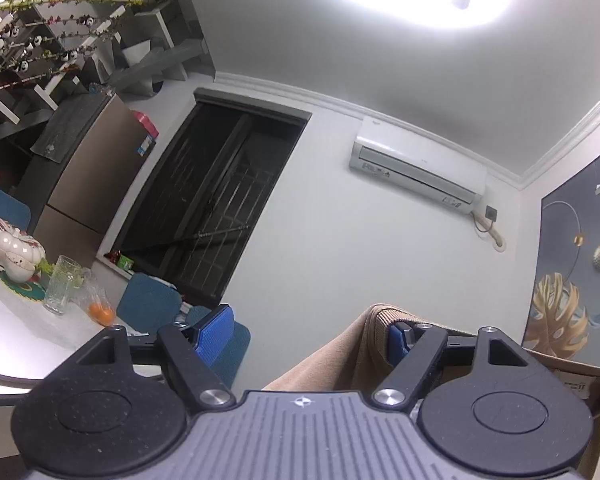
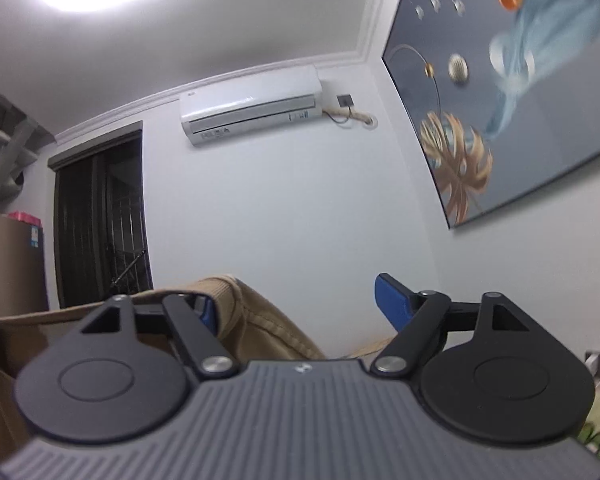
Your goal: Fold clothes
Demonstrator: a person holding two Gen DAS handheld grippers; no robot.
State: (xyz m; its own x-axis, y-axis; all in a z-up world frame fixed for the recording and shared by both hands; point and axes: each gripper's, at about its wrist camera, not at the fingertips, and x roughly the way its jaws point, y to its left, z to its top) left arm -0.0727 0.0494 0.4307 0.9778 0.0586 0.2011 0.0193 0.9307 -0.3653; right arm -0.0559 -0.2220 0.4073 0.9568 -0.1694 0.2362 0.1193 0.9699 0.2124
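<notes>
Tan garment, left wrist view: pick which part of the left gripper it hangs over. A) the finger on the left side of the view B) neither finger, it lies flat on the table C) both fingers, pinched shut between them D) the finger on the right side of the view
D: the tan garment drapes over the right-hand blue pad of the left gripper, while the left-hand pad stands bare and the jaws are wide apart.

Home dining room: fridge, table, air conditioner.
</notes>
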